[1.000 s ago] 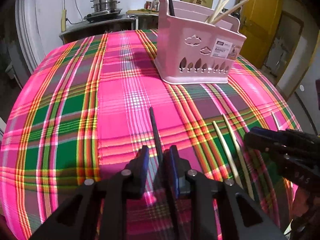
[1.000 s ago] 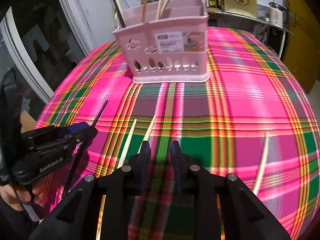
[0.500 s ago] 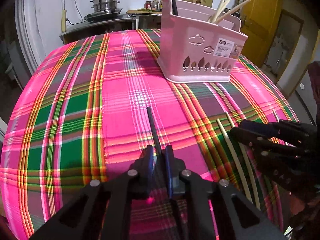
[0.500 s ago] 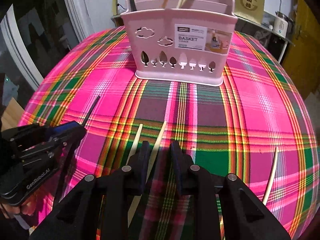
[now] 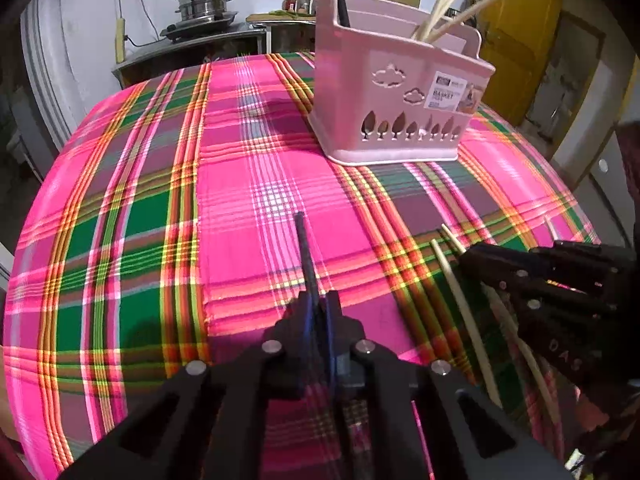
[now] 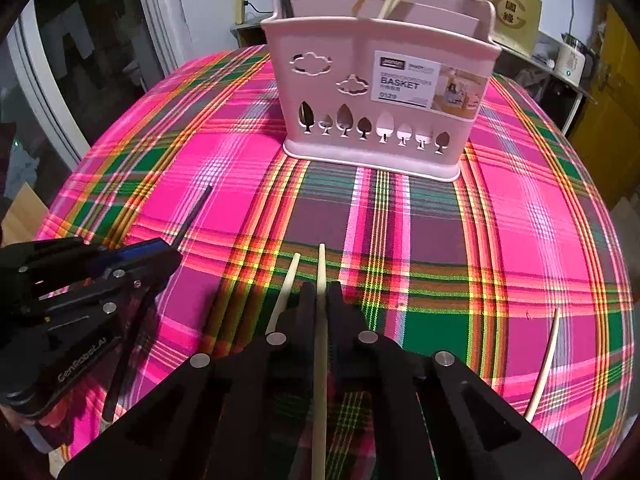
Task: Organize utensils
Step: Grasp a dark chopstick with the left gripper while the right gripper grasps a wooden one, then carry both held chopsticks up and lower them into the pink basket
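Black chopstick [image 5: 306, 256] flat on the cloth, pinched tight in the left gripper [image 5: 318, 308], far end poking out toward the basket. Left jaws just squeezed together, stick between them. Pale chopstick [image 6: 321, 280] lying on the cloth too, clamped in the right gripper [image 6: 321, 294], tip sticking out past the fingers. Right jaws also just snapped together on it. Second pale chopstick [image 6: 287, 284] just beside on the left, loose on the cloth. Third pale chopstick [image 6: 546, 364] well apart on the right, near the edge. Pink basket [image 6: 340, 92] upright farther back on the table, with cloud and tree holes in its wall and a white label. Dark stick in its left part, pale sticks leaning in its right part. Pink, green and yellow plaid tablecloth [image 5: 136, 216] under everything. Steel pot [image 5: 204, 2] on a counter behind.
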Tool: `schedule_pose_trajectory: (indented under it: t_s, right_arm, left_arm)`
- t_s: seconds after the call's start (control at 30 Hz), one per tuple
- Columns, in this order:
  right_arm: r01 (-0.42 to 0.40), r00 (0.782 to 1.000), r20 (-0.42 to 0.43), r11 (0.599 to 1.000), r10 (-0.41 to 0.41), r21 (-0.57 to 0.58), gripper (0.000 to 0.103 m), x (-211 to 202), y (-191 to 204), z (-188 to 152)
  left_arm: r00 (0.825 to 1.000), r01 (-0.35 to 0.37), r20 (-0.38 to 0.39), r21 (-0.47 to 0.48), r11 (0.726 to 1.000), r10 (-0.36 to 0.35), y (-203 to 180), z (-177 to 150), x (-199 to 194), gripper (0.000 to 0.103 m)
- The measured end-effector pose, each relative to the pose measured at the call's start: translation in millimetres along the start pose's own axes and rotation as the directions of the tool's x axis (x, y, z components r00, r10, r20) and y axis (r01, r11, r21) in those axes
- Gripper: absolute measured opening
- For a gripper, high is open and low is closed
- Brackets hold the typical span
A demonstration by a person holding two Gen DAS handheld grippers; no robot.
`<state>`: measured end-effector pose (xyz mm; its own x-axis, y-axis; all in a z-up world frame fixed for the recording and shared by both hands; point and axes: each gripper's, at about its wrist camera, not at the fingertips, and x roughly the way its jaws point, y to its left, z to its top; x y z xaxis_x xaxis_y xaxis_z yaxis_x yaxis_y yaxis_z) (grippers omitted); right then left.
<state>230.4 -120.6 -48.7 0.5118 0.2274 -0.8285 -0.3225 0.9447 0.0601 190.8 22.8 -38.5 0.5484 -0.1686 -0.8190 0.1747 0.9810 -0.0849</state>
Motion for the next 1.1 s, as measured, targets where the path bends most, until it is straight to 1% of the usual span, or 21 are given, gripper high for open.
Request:
schedule_pose_trajectory:
  t_s: [0.13, 0.27, 0.53, 0.8, 1.1]
  right_arm:
    - [-0.045, 0.998, 0.035, 0.999, 0.044, 0.024, 0.005, -16.0, -11.3, 0.7]
    - [-0.081, 0.993, 0.085, 0.996, 0.077, 0.038, 0.006, -39.2, -19.7, 3.4]
    - [-0.136, 0.972, 0.198, 0.989, 0.123, 0.056, 0.006, -84.3, -27.2, 15.4]
    - [-0.15, 0.953, 0.274, 0.988, 0.132, 0.048, 0.006, -115.6, -28.4, 19.1]
    - [-0.155, 0.936, 0.325, 0.987, 0.134, 0.042, 0.006, -139.3, -35.0, 18.1]
  left_arm:
    - [0.999, 0.025, 0.034, -0.022, 0.999, -0.025, 3.8, 5.0, -12.5, 0.006]
    - [0.996, 0.043, 0.08, -0.023, 0.999, -0.041, 4.8, 11.0, -32.9, 0.006]
    - [0.982, 0.069, 0.179, -0.027, 0.997, -0.063, 5.3, 21.9, -76.4, 0.006]
    - [0.963, 0.091, 0.254, -0.006, 0.996, -0.087, -1.3, 29.1, -110.4, 0.006]
    - [0.953, 0.099, 0.286, 0.01, 0.995, -0.098, -6.5, 29.4, -127.3, 0.006]
